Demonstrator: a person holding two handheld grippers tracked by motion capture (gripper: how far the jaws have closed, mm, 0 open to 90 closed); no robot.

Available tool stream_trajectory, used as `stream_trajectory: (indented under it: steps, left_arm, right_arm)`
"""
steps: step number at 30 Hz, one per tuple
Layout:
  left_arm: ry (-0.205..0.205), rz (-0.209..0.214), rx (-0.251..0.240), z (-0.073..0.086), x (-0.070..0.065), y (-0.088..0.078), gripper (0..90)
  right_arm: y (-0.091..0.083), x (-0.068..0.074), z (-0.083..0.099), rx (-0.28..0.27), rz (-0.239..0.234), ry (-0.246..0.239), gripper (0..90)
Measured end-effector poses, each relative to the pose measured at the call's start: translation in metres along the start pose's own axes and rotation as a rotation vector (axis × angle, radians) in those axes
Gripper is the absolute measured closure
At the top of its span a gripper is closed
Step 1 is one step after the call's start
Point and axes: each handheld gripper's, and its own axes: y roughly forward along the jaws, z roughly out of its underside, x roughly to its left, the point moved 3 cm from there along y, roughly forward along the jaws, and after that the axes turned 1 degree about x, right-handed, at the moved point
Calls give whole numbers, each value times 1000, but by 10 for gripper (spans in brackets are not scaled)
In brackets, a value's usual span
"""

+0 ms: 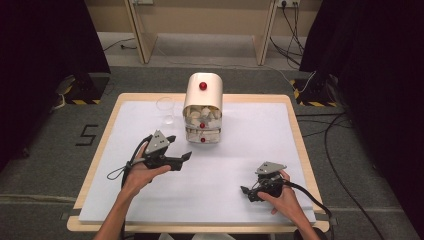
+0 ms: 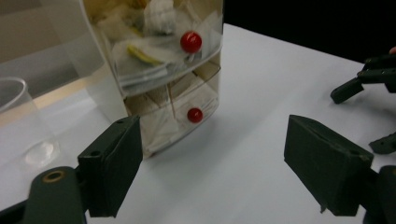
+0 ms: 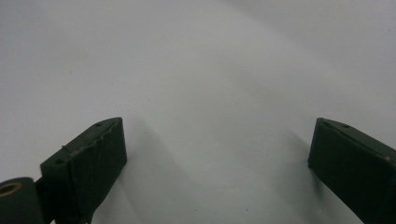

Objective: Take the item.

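You are holding your left gripper (image 1: pixel 181 150) above the white counter (image 1: pixel 250 135), a little in front and to the left of the small drawer box (image 1: pixel 202 117), and its fingers (image 2: pixel 112 168) are standing wide apart with nothing between them. The drawer box is sitting near the far edge of the counter, about midway across, with a rounded cream cover on top carrying a red knob (image 1: pixel 203 86). In your left gripper view two clear drawers are facing you, each with a red knob, the upper one (image 2: pixel 191 42) and the lower one (image 2: pixel 194 115); pale wrapped things are lying inside, too blurred to name. The lower knob is sitting ahead of the gap between your fingers, well apart from them. A clear cup (image 1: pixel 165 110) is standing just beside the box on its left. Your right gripper (image 1: pixel 248 193) is lying low at the near right of the counter, in your right hand (image 1: pixel 285 200), well apart from the box. Its fingers (image 3: pixel 88 163) are also standing wide, with bare white counter showing between them.
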Motion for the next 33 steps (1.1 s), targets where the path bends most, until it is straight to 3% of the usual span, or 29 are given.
stream_trajectory:
  steps: [5,19,33]
  left_arm:
    - [32,14,-5,-21,-1,8,197]
    - [58,14,-18,-44,-2,21,195]
    - [76,11,12,-64,6,42,199]
  right_arm:
    - [0,0,0,0,0,0,48]
    - [0,0,0,0,-2,0,46]
    - [0,0,0,0,-3,-3,42]
